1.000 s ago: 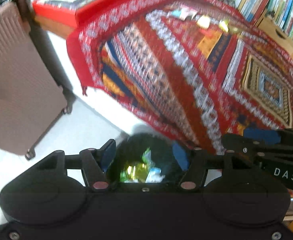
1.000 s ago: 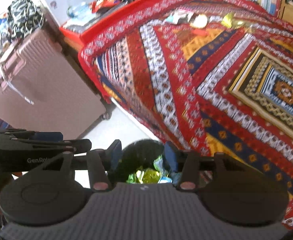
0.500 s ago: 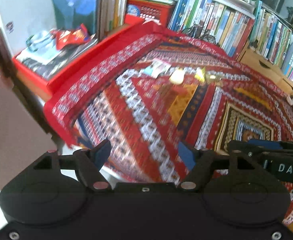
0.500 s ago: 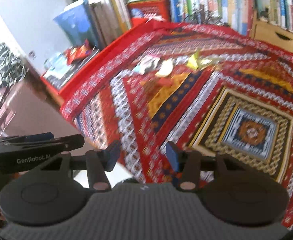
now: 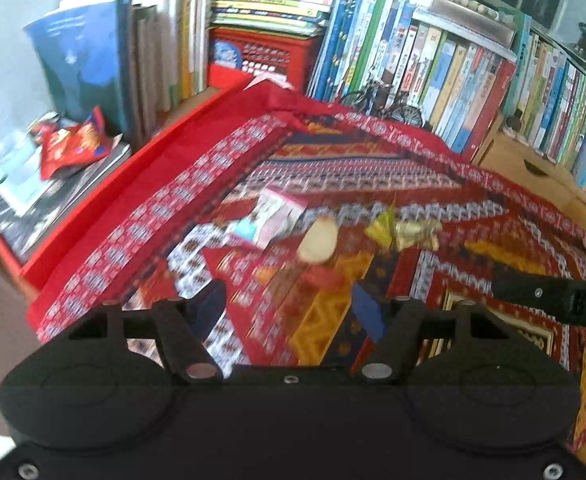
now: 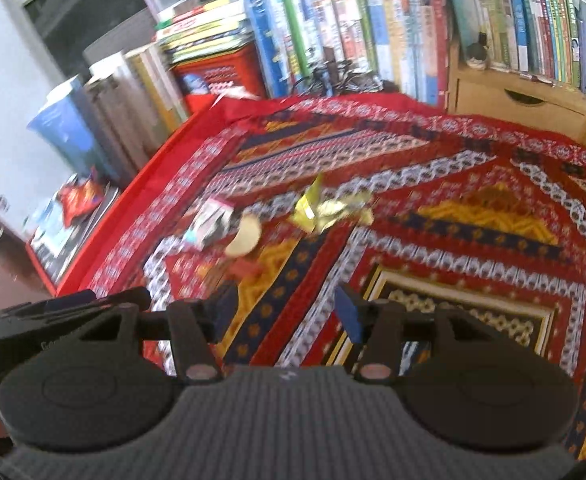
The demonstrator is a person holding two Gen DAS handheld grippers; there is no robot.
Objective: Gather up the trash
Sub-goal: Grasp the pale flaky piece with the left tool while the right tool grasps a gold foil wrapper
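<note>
Several pieces of trash lie in a cluster on the red patterned cloth point(image 5: 373, 168): a pink-white wrapper point(image 5: 277, 214) point(image 6: 211, 220), a pale wrapper point(image 5: 319, 240) point(image 6: 247, 236), a crumpled yellow wrapper point(image 5: 401, 228) point(image 6: 325, 208) and a small red piece point(image 5: 323, 278) point(image 6: 245, 268). My left gripper point(image 5: 289, 308) hangs over the cloth just short of the cluster, its jaws closing with nothing between them. My right gripper point(image 6: 287, 308) hovers beside it, a little to the right, jaws opening and empty. Each gripper shows at the edge of the other's view.
Rows of upright books point(image 5: 433, 64) and a red crate point(image 5: 265, 56) line the far edge. A red snack bag point(image 5: 73, 144) lies on magazines at the left. A wooden drawer unit point(image 6: 521, 108) stands at the back right, a small bicycle model point(image 5: 381, 100) beside the books.
Both grippers were over a black bin holding wrappers beside the table. They have risen and swung forward over the cloth; the bin and the suitcase have left view.
</note>
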